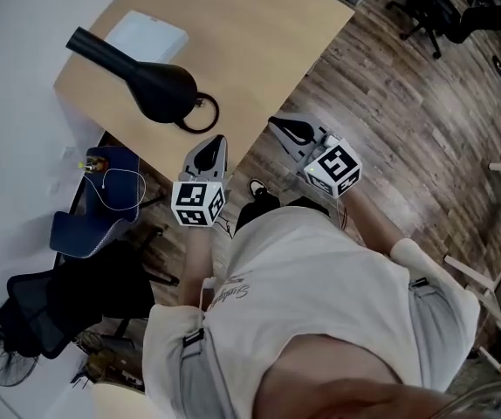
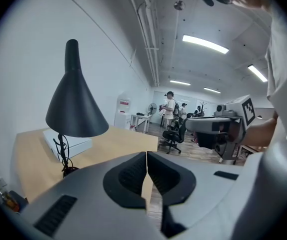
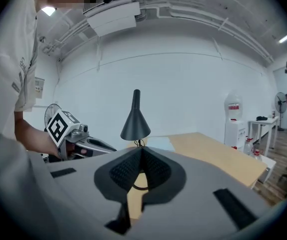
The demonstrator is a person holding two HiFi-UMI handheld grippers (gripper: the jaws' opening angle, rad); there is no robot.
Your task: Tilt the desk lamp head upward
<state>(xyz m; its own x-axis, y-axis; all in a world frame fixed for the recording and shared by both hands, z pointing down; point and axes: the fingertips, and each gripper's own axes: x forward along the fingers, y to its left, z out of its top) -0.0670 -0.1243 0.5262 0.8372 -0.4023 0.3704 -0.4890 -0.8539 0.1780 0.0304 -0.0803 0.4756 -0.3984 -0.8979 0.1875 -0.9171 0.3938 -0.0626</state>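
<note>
The left gripper (image 1: 216, 142) and right gripper (image 1: 278, 125) are held at the desk's near edge, each with jaws pressed together and nothing between them. The desk lamp (image 1: 159, 87) is found on the light wooden desk (image 1: 259, 33), beside a flat white box (image 1: 146, 35) and near the white wall (image 1: 15, 24). Plank flooring (image 1: 390, 103) and office chairs (image 1: 434, 7) are noted beyond.

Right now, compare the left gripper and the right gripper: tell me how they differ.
The left gripper is nearer the desk lamp, which looms large in its view; the right gripper sees it small. The desk lamp stands to the left of the left gripper's jaws, but straight ahead above the right gripper's jaws. Shared: both have their jaws shut on nothing, and neither touches the desk lamp.
</note>
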